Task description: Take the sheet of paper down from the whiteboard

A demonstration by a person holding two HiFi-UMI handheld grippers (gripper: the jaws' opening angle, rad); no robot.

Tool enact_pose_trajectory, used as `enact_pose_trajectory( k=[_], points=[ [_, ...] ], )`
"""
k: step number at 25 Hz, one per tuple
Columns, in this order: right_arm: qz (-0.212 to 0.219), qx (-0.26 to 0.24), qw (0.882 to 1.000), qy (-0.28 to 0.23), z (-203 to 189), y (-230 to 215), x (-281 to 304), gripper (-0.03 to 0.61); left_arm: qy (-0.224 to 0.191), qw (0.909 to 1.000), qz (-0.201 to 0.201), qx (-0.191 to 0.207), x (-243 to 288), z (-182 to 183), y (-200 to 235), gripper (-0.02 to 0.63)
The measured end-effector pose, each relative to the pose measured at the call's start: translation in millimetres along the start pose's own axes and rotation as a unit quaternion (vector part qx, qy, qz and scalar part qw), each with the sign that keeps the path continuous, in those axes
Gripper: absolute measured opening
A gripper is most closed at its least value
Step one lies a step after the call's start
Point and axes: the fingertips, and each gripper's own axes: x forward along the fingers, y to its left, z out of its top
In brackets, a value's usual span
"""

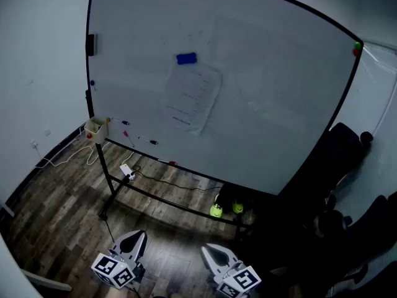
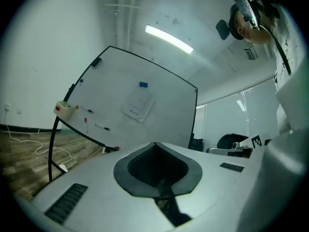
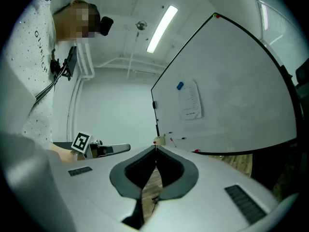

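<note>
Left gripper point(image 2: 155, 144) jaws closed, empty. Whiteboard point(image 2: 159, 115) ahead; sheet of paper point(image 2: 138, 105) at 11 o'clock under blue magnet point(image 2: 143, 84).

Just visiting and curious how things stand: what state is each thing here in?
sheet of paper: up on the whiteboard, not yet taken down
blue magnet: on the sheet's top edge, pinning it
left gripper: fingers shut, empty, short of the board
right gripper: fingers shut, empty, short of the board
</note>
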Motion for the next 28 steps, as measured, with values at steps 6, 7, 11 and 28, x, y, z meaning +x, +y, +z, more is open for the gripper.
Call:
enact_pose_trajectory(
  k=[6,7,11,28],
  points=[
    [-0.006,0.012,1.0,-0.01,-5.5,-10.4,-13.0,0.018,0.007,0.9999,0.003,0.016,-5.9,-0.9,-11.0,0.014],
    [-0.005,0.014,1.0,-0.009,-5.9,-10.2,-14.2,0.018,0.006,0.9998,0.006,0.019,-8.8,-0.4,-12.5,0.014],
    [0.016,0.017,1.0,-0.004,-10.5,0.3,-17.9,0.018,-0.001,0.9994,0.024,0.025,-23.0,-4.0,-16.5,0.014],
    [0.002,0.016,1.0,-0.001,-22.9,-37.0,12.4,0.018,-0.009,0.9999,0.005,0.005,26.7,-16.7,12.9,0.014]
  ],
)
